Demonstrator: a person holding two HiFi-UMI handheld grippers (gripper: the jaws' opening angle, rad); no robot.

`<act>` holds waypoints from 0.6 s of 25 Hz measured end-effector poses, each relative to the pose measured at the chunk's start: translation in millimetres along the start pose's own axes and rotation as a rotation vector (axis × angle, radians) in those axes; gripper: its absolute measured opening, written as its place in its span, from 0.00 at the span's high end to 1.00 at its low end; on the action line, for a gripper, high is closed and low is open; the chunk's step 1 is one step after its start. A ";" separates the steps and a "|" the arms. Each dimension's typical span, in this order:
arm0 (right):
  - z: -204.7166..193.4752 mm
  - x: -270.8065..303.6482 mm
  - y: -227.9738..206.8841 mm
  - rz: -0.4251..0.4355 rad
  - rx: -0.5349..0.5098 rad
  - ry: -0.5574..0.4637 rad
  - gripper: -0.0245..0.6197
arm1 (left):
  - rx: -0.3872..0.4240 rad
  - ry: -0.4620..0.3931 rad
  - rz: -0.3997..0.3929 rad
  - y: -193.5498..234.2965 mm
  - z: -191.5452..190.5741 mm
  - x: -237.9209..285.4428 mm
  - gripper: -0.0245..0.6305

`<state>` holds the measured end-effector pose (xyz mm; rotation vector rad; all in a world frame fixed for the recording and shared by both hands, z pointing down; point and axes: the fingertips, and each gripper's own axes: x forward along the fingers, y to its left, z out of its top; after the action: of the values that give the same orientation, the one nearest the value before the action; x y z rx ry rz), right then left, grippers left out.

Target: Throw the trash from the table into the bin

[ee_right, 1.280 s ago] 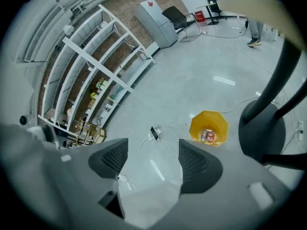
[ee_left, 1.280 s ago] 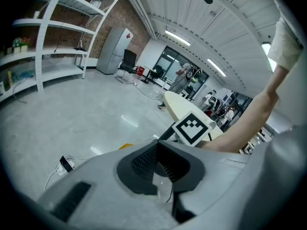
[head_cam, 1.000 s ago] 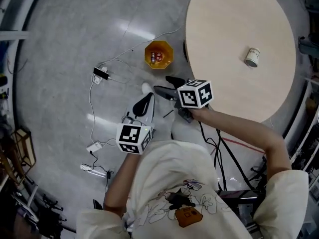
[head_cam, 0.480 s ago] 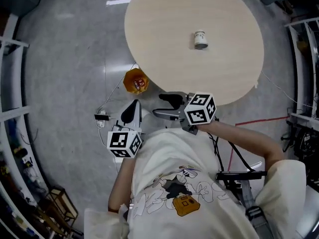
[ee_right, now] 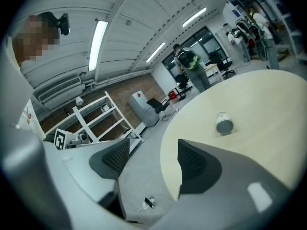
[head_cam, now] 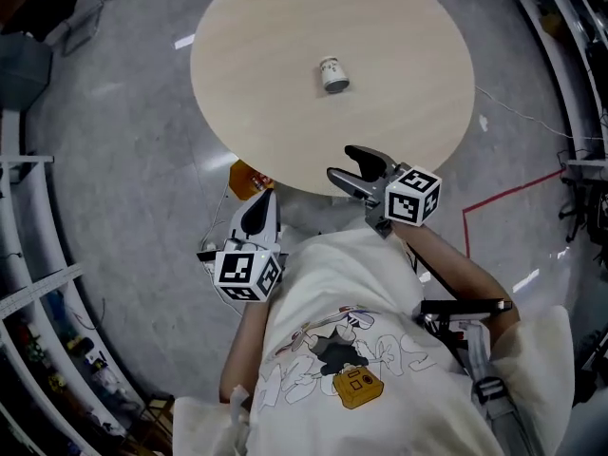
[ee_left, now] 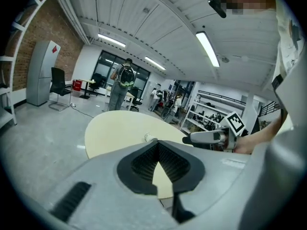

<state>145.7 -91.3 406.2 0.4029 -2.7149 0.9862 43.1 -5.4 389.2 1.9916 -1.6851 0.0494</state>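
The cup [head_cam: 332,74] lies on its side mid-table [head_cam: 266,84], long axis roughly twelve-to-six, at about twelve o'clock from the nearer right gripper [head_cam: 353,166], whose jaws gape empty, while the left gripper [head_cam: 258,212] is clenched on nothing.

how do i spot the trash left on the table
Find the big round pale wooden table on the grey floor. Near its middle lies a small white cylindrical container, apparently on its side. It is the only thing on the tabletop.
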 end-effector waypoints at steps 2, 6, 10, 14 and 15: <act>2.1 -14.8 -27.2 -0.086 -0.036 -0.010 0.47 | -0.013 0.005 -0.018 -9.7 5.0 10.1 0.95; -24.9 -25.9 -58.3 -0.240 -0.131 0.042 0.49 | -0.042 0.013 -0.041 -22.2 8.9 9.9 0.95; -39.7 -34.6 -74.2 -0.308 -0.108 0.034 0.49 | -0.019 0.023 -0.050 -33.4 13.6 8.9 0.96; -40.0 -40.5 -90.2 -0.355 -0.108 0.031 0.49 | 0.005 0.036 -0.039 -45.7 19.6 5.5 0.96; -40.3 -39.9 -92.6 -0.363 -0.102 0.029 0.49 | 0.014 0.040 -0.032 -46.5 20.0 3.1 0.96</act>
<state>218.3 -126.1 479.2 0.8177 -2.5260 0.7436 80.9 -12.4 356.1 2.0140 -1.6311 0.0891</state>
